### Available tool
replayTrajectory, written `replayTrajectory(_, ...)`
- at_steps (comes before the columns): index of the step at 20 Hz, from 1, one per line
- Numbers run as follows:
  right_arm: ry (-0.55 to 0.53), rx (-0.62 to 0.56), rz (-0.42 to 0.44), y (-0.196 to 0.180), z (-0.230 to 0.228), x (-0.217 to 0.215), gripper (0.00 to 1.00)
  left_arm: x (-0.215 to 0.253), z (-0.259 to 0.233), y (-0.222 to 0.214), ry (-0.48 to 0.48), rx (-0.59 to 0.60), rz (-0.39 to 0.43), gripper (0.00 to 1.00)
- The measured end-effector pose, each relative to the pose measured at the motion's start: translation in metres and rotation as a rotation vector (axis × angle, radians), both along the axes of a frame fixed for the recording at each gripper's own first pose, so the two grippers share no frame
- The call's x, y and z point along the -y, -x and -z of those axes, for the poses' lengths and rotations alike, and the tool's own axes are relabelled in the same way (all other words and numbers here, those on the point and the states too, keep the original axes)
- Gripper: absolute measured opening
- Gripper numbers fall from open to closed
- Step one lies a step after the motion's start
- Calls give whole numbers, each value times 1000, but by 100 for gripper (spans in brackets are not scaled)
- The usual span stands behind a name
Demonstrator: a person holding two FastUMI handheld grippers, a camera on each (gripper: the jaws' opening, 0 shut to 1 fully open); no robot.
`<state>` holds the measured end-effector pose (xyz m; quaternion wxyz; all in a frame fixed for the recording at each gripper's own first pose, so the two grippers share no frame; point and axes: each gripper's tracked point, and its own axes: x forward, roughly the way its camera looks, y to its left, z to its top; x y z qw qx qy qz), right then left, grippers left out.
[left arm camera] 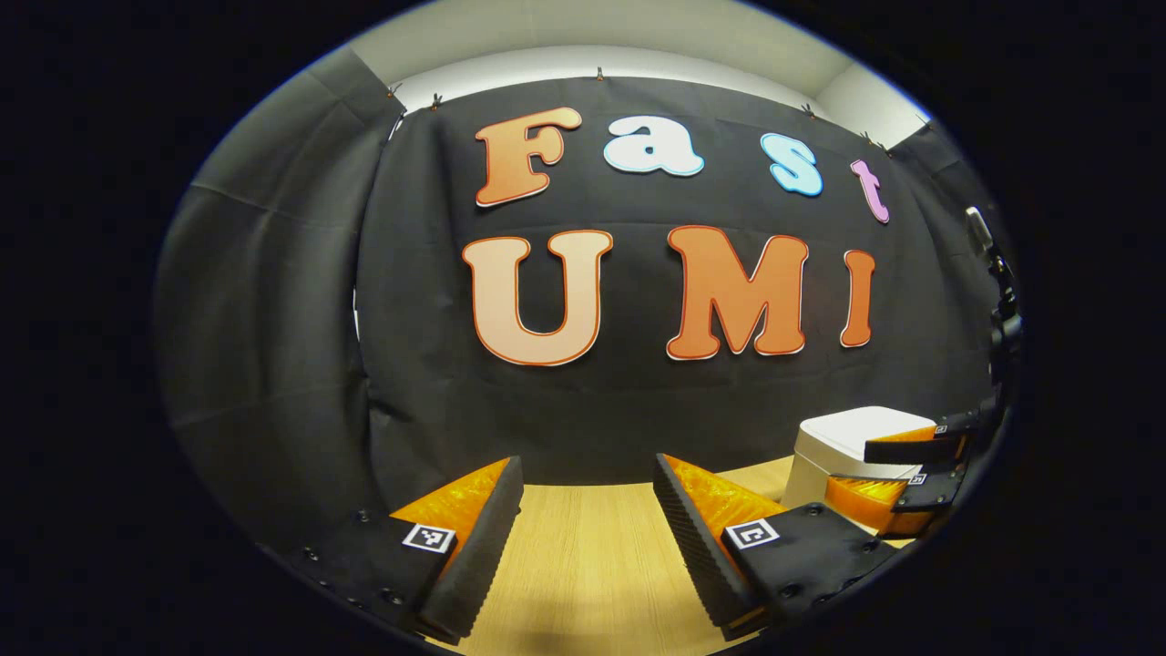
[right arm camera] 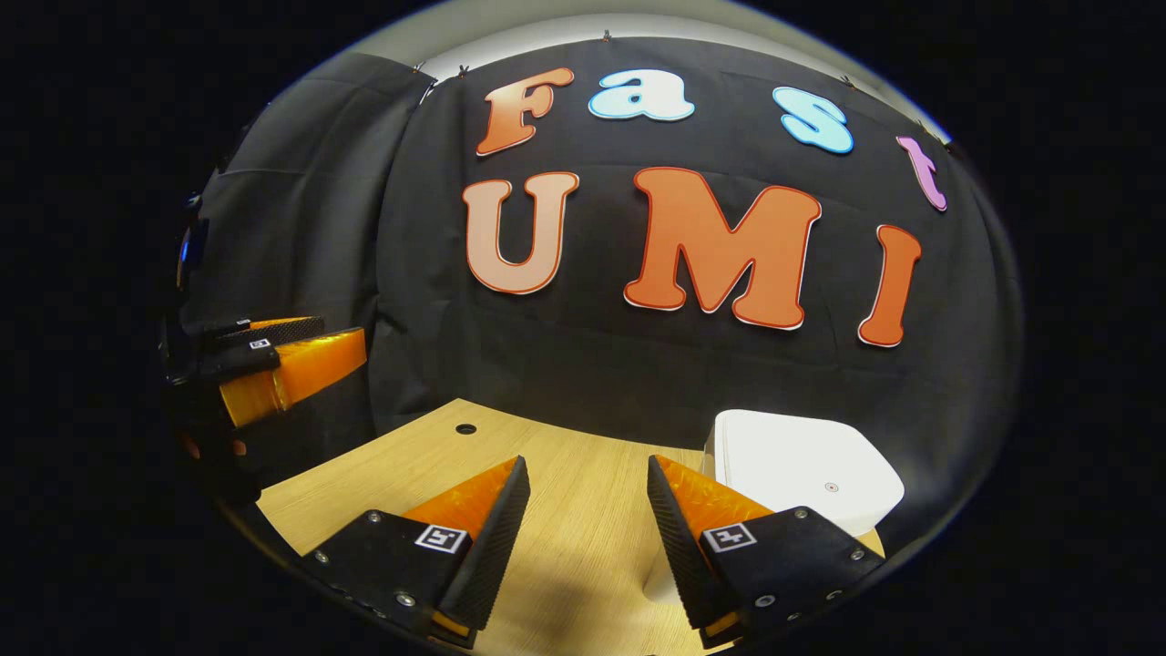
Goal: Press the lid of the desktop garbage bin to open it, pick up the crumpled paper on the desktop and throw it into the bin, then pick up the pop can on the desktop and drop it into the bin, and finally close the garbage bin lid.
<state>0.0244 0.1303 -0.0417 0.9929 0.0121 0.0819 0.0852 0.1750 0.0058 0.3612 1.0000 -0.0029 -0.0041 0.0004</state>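
Right gripper view: bin [right arm camera: 802, 474] with lid [right arm camera: 824, 469] closed, just beyond and right of right gripper [right arm camera: 583, 519], fingers parted, empty. Left gripper view: left gripper [left arm camera: 588, 524] likewise spread and empty over desk [left arm camera: 583, 565]; bin at far right. Judged step: first, lid press not yet done. Next: bring one finger over lid, press down. Paper and can placement: cannot tell.

A white garbage bin [right arm camera: 802, 478] sits on a pale wood-grain desktop [right arm camera: 583, 547] before black cloth [right arm camera: 583, 364]
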Motion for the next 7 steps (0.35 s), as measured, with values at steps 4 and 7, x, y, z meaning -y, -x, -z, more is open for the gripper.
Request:
replayTrajectory(4, -1, 18, 8, -2, -10, -1, 79, -3, -2, -1, -4, 7, 8, 87)
replayTrajectory(7, 1, 18, 15, -1, -11, -3, 79, -4, -5, 1, -11, 15, 15, 87)
